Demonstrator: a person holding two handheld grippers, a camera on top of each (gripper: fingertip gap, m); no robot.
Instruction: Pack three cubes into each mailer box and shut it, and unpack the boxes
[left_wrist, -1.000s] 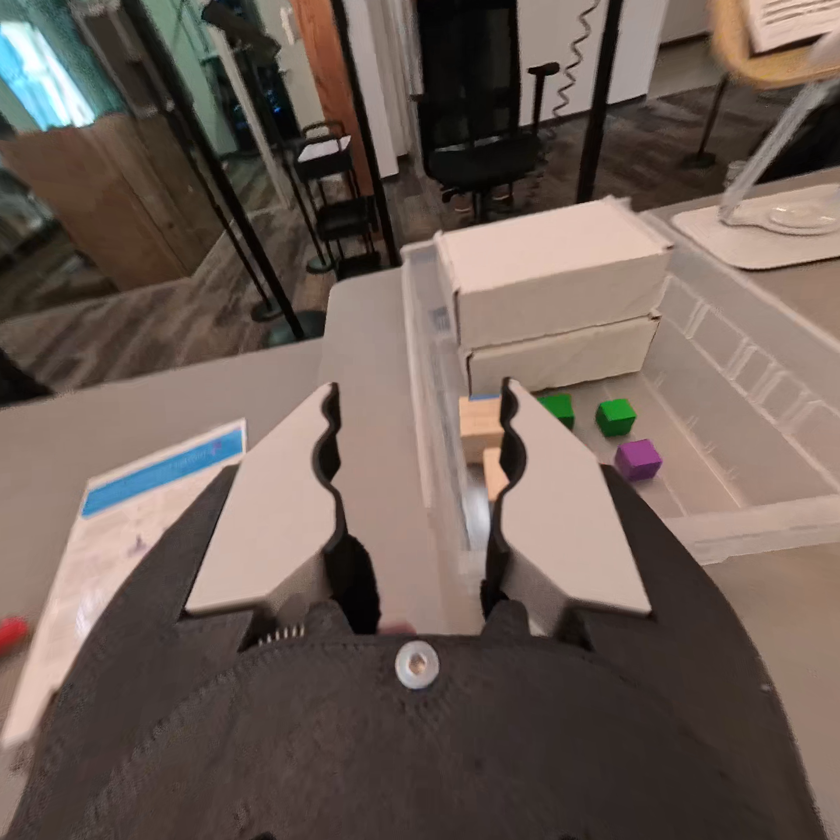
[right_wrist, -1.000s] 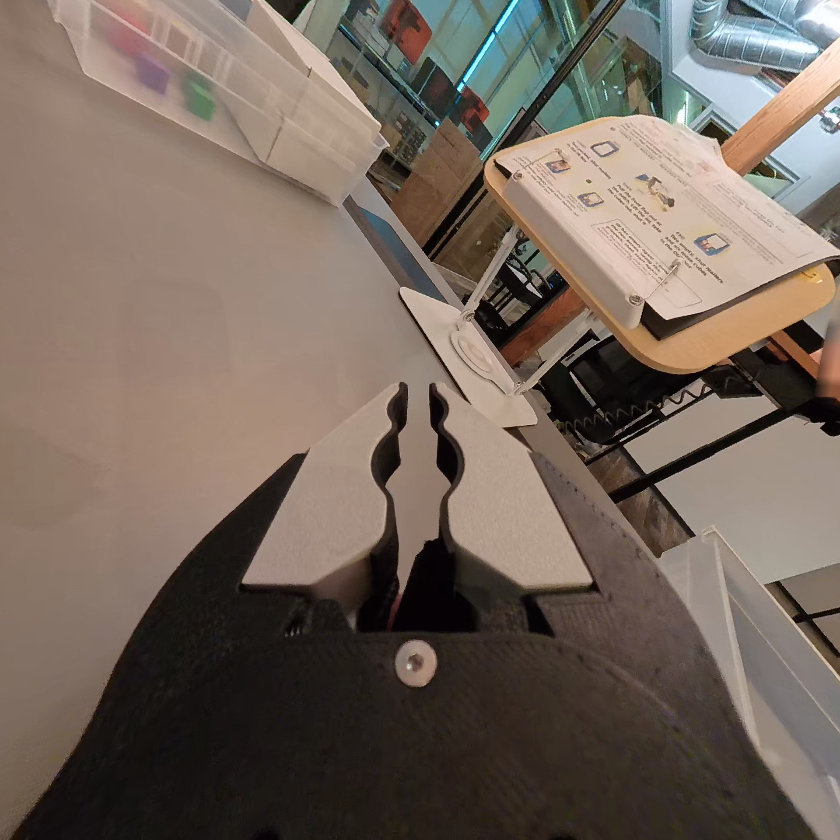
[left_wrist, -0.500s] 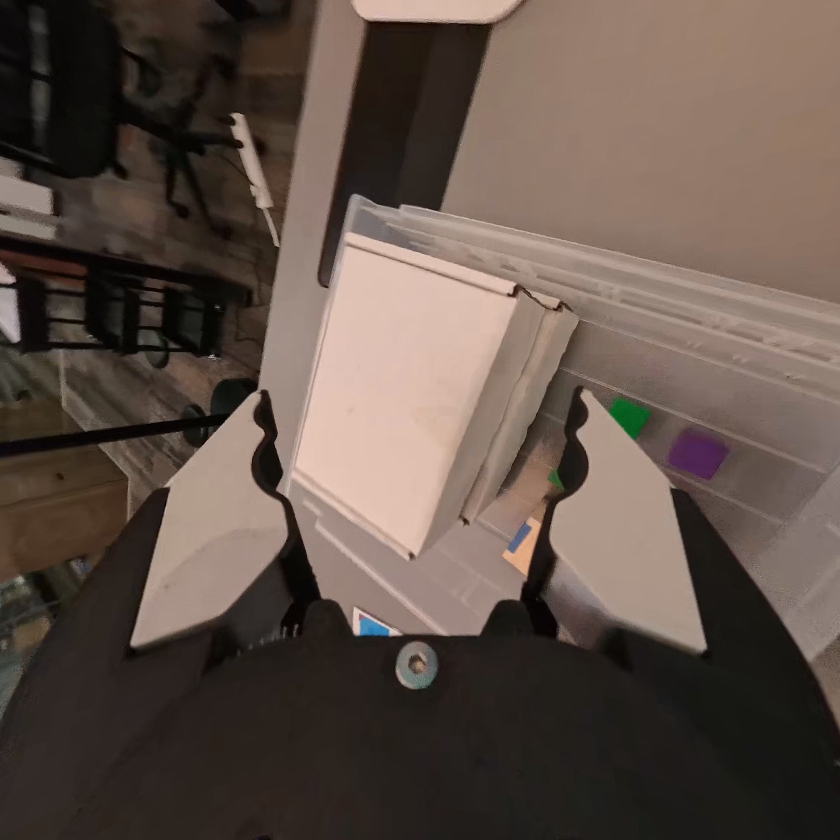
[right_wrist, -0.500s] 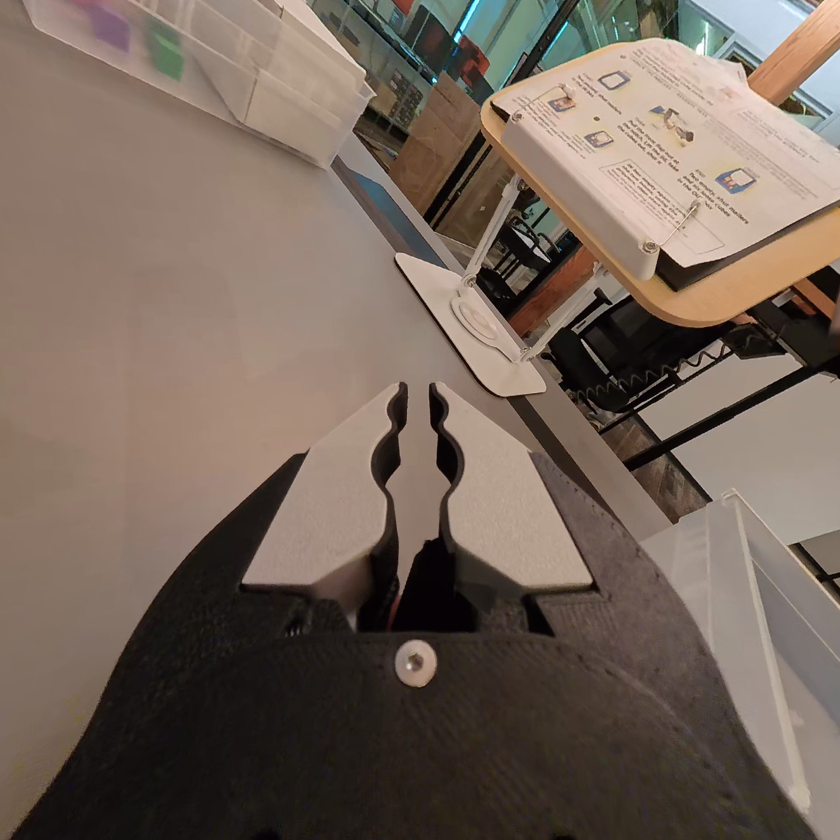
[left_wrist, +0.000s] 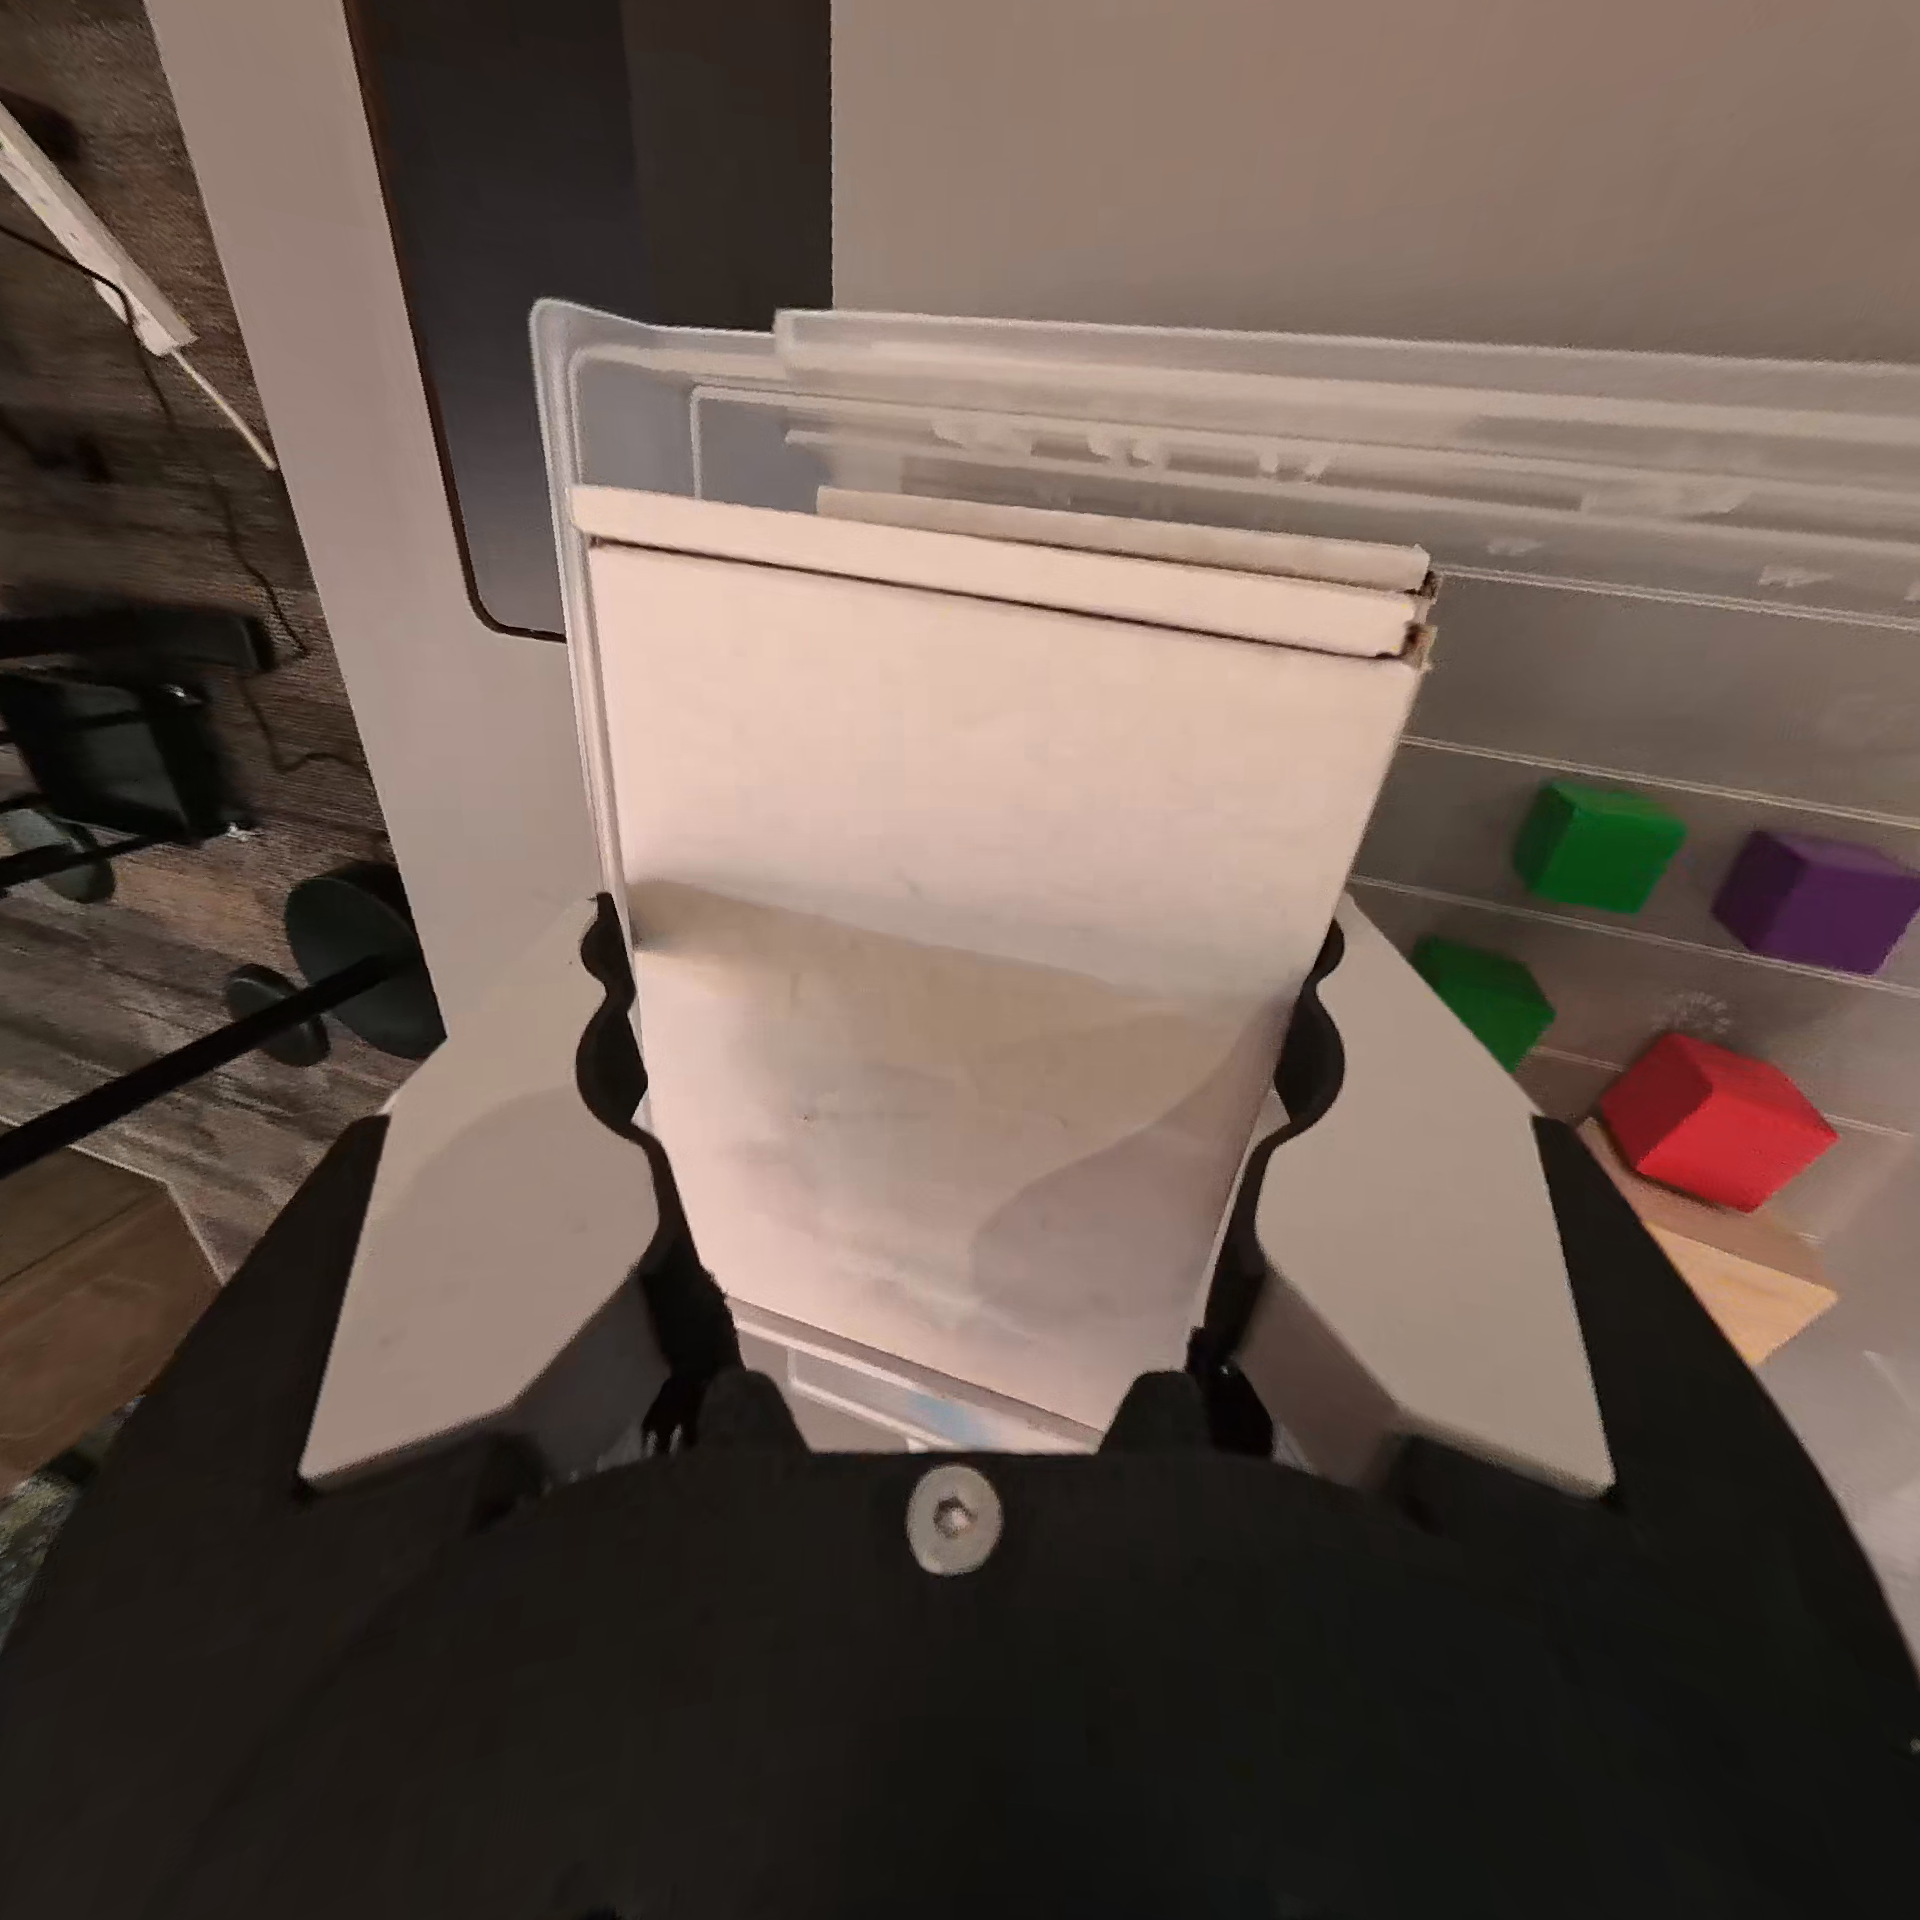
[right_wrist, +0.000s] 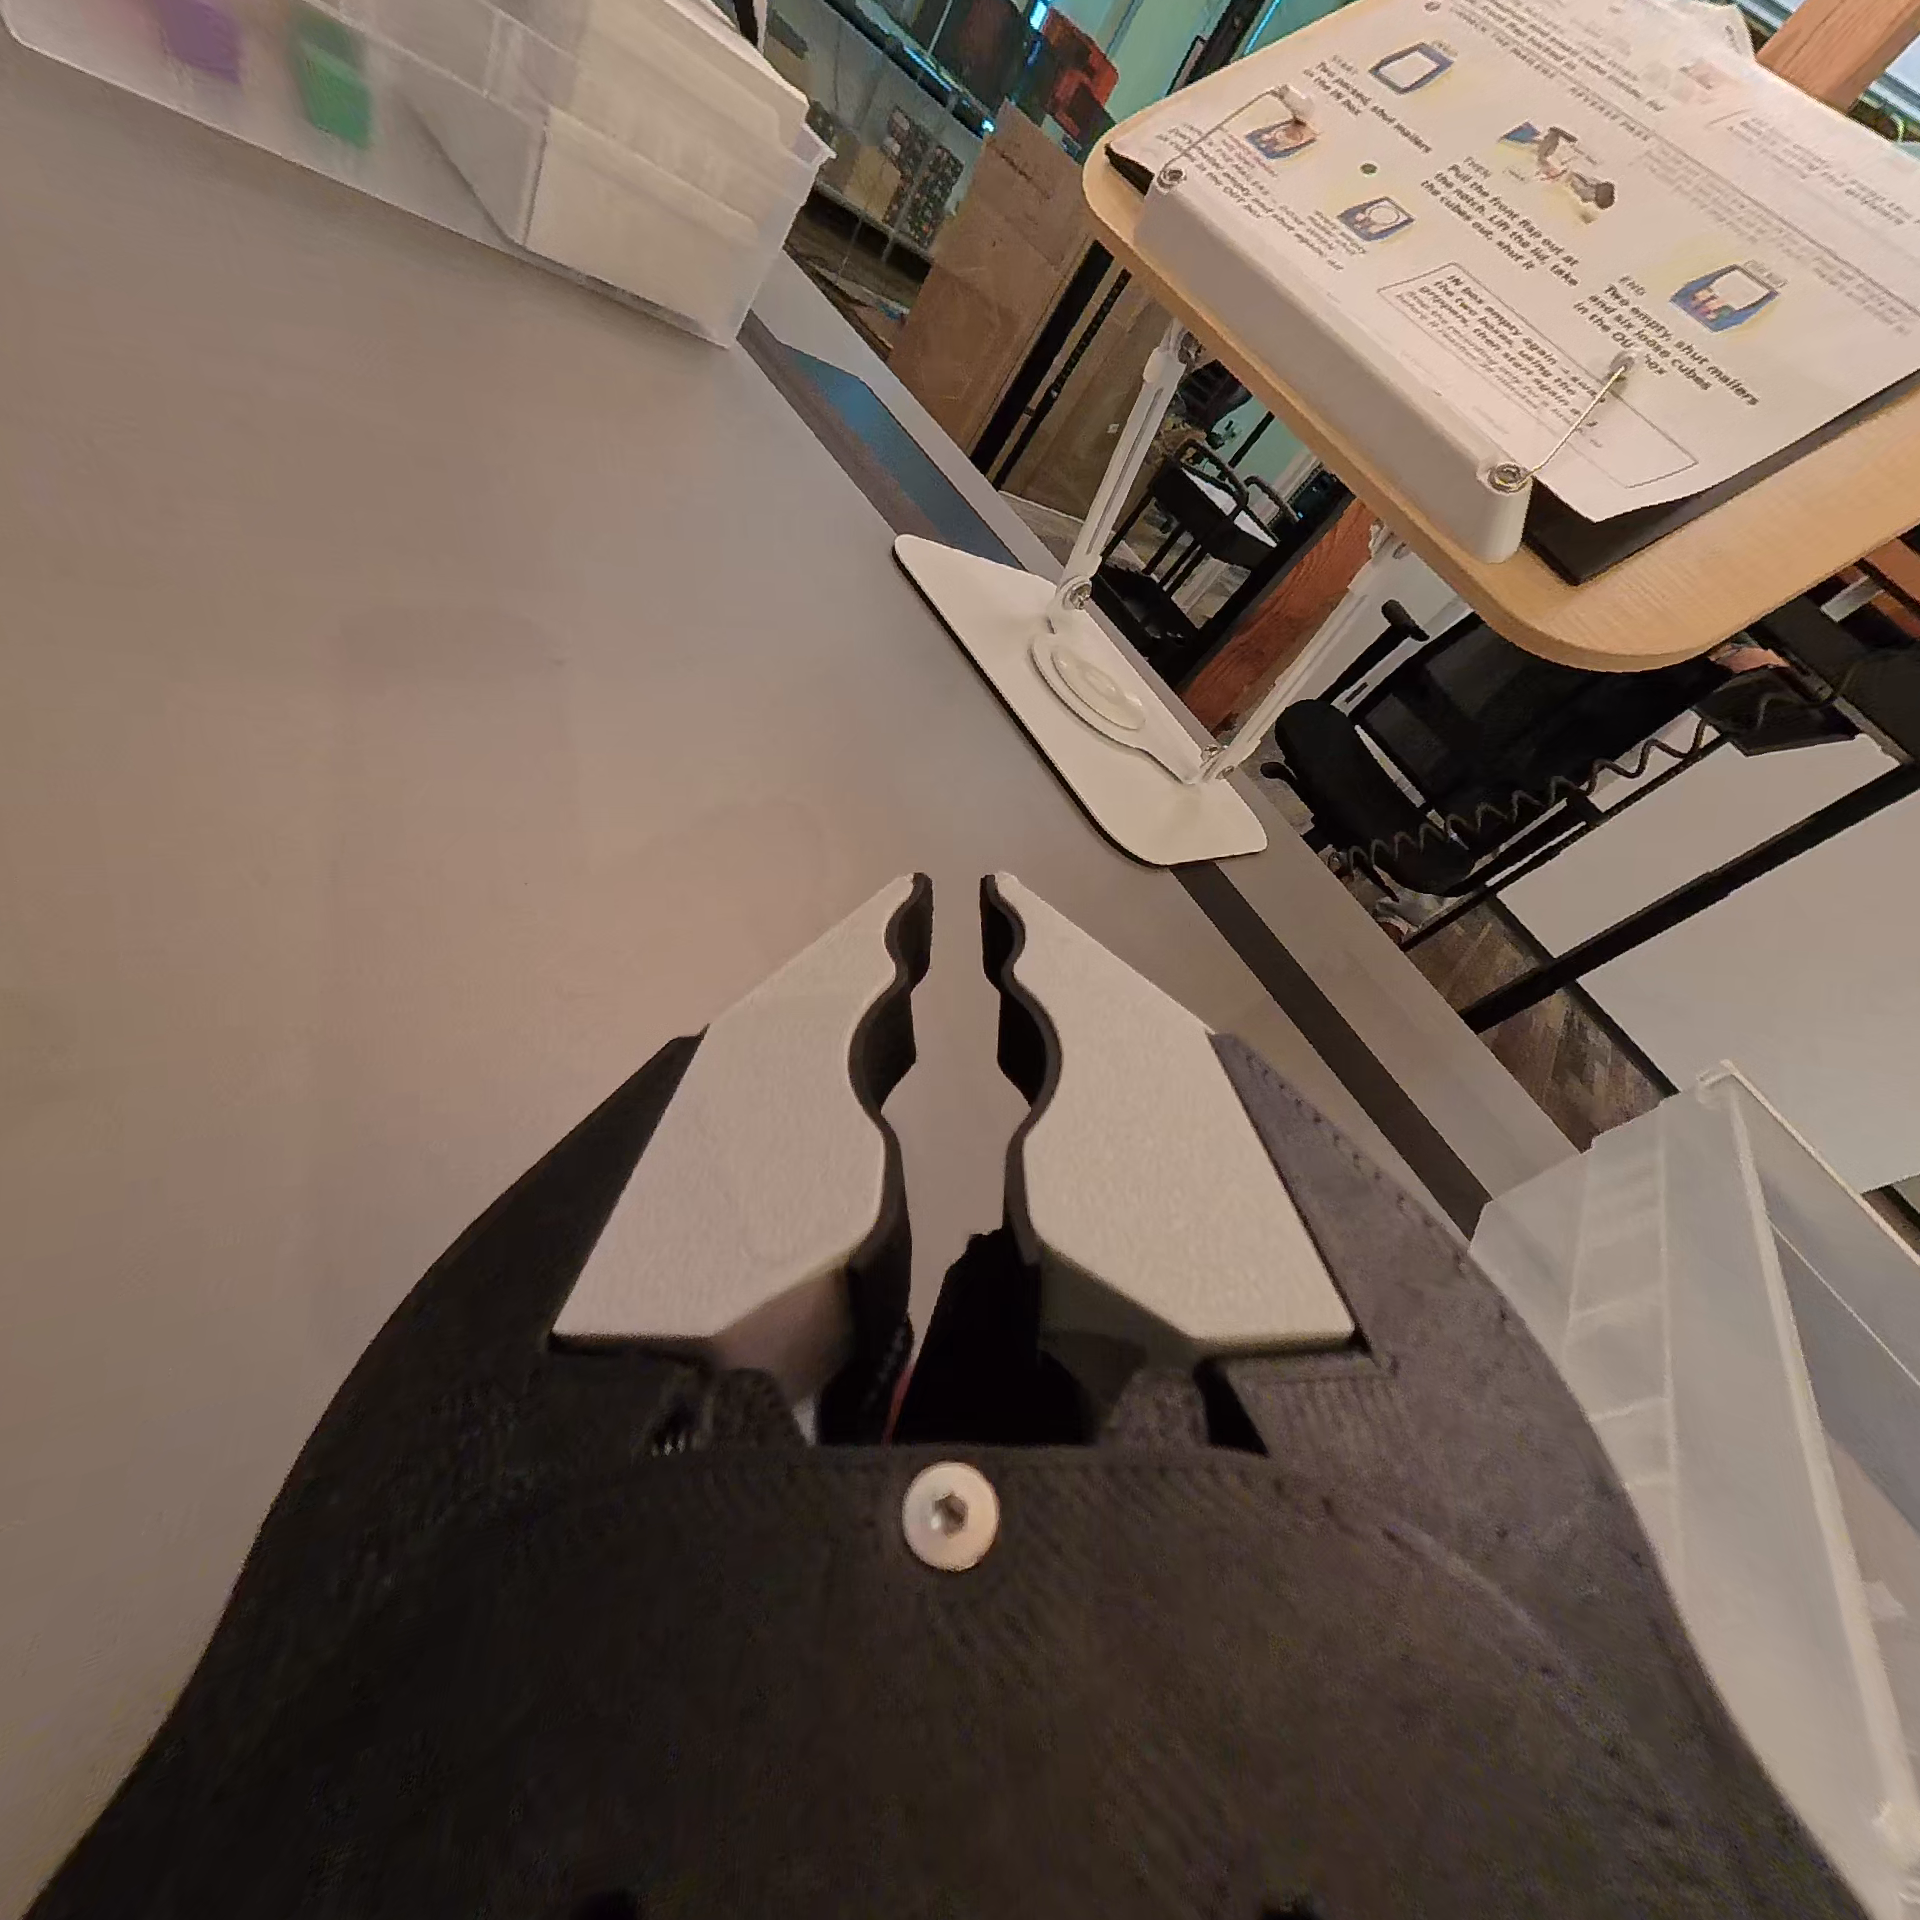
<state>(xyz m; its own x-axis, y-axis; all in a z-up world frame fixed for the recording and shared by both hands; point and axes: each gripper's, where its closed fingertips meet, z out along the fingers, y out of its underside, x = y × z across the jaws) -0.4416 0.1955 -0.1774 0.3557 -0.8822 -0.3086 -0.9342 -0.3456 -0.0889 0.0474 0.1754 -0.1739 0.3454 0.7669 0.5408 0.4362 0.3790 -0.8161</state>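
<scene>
Though filling the middle of the left wrist view, top white mailer box (left_wrist: 987, 831) conceals almost all of a second box beneath, only a far edge strip (left_wrist: 1039, 514) showing. Near end of the top box cut off behind the black gripper body. Both stacked at the left end of a clear plastic bin (left_wrist: 644, 353). Right of them in the bin: two green cubes (left_wrist: 1595, 847), a purple cube (left_wrist: 1813, 899), a red cube (left_wrist: 1714, 1117), and a wooden block (left_wrist: 1725, 1294) partly hidden by a finger. Left gripper (left_wrist: 961, 940) spread wide, straddling the top box, fingertips at its two long sides; actual contact impossible to tell. Right gripper (right_wrist: 956, 883) almost closed, holding nothing, above the grey table (right_wrist: 416, 623).
</scene>
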